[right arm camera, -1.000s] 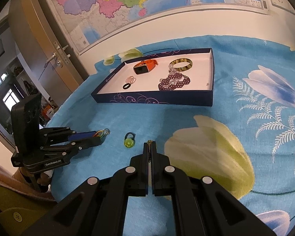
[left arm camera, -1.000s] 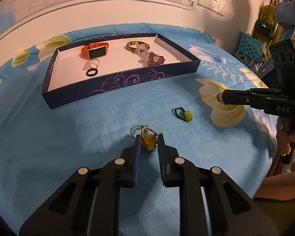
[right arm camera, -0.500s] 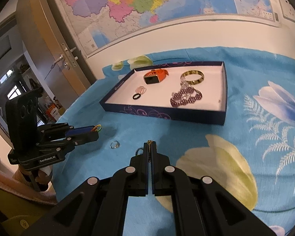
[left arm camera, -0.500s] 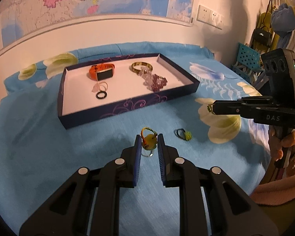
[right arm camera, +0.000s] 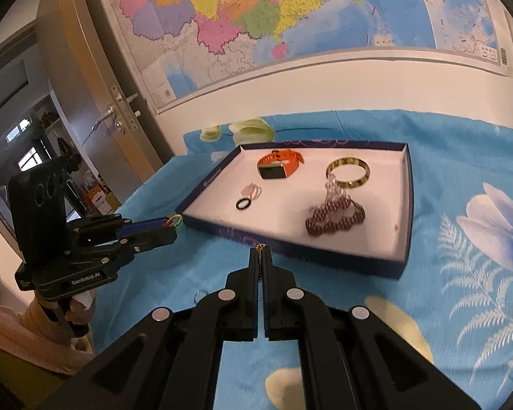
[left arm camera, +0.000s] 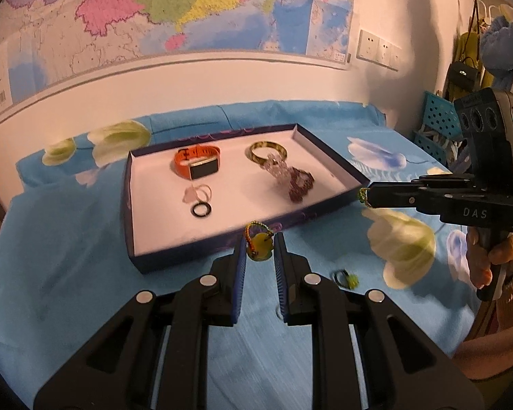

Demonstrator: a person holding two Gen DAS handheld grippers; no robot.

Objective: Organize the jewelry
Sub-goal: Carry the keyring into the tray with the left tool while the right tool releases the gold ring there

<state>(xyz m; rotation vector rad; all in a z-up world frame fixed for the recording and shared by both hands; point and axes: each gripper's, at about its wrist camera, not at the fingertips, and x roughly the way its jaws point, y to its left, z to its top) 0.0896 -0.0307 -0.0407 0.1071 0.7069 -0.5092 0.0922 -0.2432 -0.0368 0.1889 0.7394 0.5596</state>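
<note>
Already a yellow pendant ring [left arm camera: 259,246] is pinched by the left gripper [left arm camera: 260,256] above the cloth, near the tray [left arm camera: 160,263]. A thin chain [right arm camera: 260,248] is clamped in the right gripper [right arm camera: 261,263]. A watch [left arm camera: 197,165], bangle [left arm camera: 267,150] and beads [left arm camera: 299,184] are sorted; one green ring [left arm camera: 346,277] is left outside.

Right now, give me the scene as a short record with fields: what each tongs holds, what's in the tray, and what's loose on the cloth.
left tongs: shut on yellow pendant ring, raised in front of the tray's near wall
right tongs: shut on beaded chain
tray: orange watch, bangle, bead bracelets, black ring, clear pink ring
loose on blue cloth: green bead ring, silver ring
</note>
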